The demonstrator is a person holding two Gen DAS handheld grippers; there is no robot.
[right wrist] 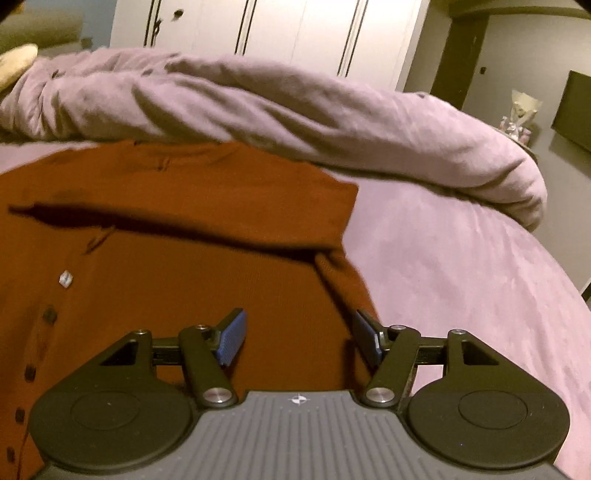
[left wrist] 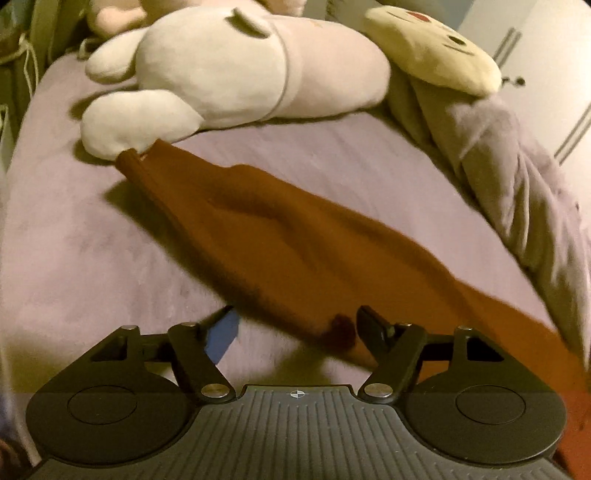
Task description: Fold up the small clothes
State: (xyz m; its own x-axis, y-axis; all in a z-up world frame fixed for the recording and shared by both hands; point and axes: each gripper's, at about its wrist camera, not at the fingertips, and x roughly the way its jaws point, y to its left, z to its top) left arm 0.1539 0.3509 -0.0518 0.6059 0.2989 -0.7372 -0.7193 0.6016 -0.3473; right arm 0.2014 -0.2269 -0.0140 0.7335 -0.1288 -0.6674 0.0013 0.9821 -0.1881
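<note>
A rust-brown knit cardigan lies on a lilac bed. In the left wrist view its long sleeve [left wrist: 258, 229] stretches from the near right up to a plush toy's paw. My left gripper [left wrist: 295, 325] is open just above the sleeve's near part, holding nothing. In the right wrist view the cardigan's body [right wrist: 177, 266] shows dark buttons [right wrist: 48, 315] down the left and a sleeve folded across the top. My right gripper [right wrist: 297, 332] is open over the cardigan's right edge, with its blue pads [right wrist: 232, 338] apart and empty.
A large white-and-pink plush toy [left wrist: 229, 70] and a cream plush pillow [left wrist: 432, 48] lie at the head of the bed [left wrist: 66, 240]. A bunched lilac duvet [right wrist: 295, 110] runs along the far side. White wardrobe doors [right wrist: 295, 33] stand behind.
</note>
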